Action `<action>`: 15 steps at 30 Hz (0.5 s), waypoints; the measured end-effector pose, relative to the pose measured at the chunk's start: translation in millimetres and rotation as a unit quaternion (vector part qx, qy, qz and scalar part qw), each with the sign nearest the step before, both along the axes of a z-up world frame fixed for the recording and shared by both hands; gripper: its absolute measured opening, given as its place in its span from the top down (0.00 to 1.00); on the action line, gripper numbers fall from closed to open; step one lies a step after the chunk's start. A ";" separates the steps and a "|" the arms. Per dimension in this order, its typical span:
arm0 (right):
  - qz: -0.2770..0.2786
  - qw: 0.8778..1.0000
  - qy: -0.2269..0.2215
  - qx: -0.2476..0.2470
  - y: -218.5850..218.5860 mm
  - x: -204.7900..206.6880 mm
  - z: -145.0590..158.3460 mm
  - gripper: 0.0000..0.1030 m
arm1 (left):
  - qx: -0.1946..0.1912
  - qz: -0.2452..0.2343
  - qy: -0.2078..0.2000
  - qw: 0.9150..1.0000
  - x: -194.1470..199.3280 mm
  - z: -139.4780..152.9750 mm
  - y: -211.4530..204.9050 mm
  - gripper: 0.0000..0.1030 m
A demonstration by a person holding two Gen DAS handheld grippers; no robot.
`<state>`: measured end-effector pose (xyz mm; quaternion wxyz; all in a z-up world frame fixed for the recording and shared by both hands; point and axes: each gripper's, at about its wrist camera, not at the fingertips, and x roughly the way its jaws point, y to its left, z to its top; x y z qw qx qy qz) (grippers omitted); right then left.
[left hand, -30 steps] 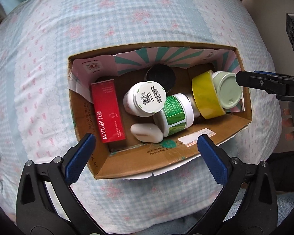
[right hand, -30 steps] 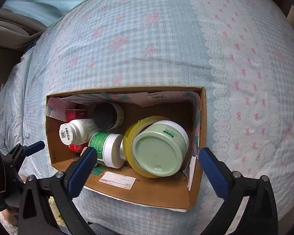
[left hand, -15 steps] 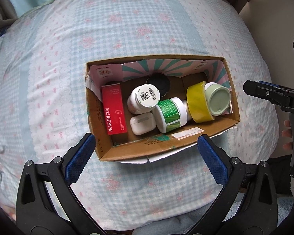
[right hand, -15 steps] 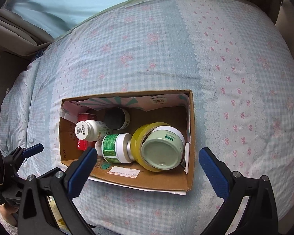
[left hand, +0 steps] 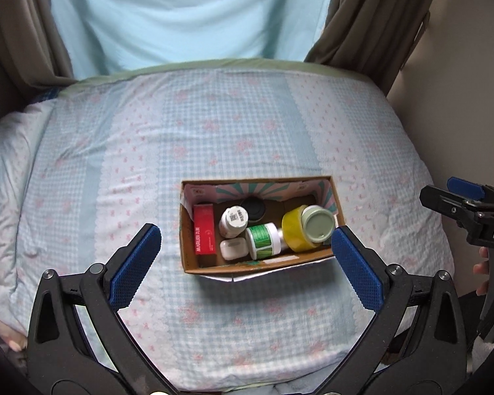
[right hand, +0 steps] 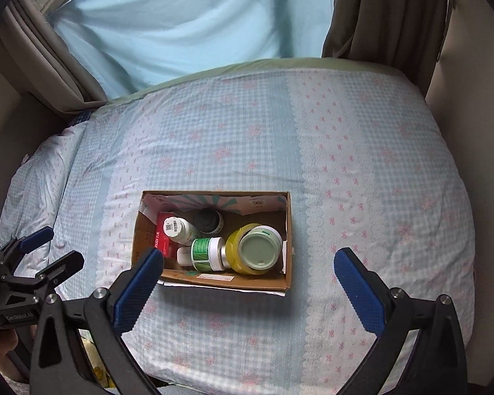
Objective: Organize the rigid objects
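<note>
An open cardboard box (left hand: pixel 257 267) (right hand: pixel 289 237) sits on the bed. It holds a red carton (left hand: pixel 203 233), a white bottle (left hand: pixel 233 221), a green-labelled jar (left hand: pixel 263 241), a white earbud case (left hand: pixel 233 249), a dark-lidded jar (left hand: pixel 253 208), a yellow tape roll (left hand: pixel 291 233) and a pale green lidded jar (left hand: pixel 317 223) (right hand: pixel 259 250). My left gripper (left hand: pixel 243 256) is open and empty, high above and in front of the box. My right gripper (right hand: pixel 247 276) is open and empty, also well back from the box.
The bed has a blue checked cover with pink flowers (left hand: pixel 214 138) (right hand: pixel 362 171). A light blue curtain (left hand: pixel 187 16) and brown drapes (left hand: pixel 362 16) hang behind it. A wall (left hand: pixel 461 98) runs along the bed's right side.
Both grippers have pulled up and back from the box, so it looks much smaller and the curtains have come into view. Both stayed open and empty. The box contents have not moved.
</note>
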<state>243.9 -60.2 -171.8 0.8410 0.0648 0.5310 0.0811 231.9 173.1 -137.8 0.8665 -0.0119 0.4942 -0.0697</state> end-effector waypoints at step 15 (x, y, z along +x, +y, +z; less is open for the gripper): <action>-0.029 0.978 -0.197 -0.060 6.7 -107.4 150.0 0.00 | 0.011 0.032 -0.208 0.978 -102.8 134.9 -7.5 0.00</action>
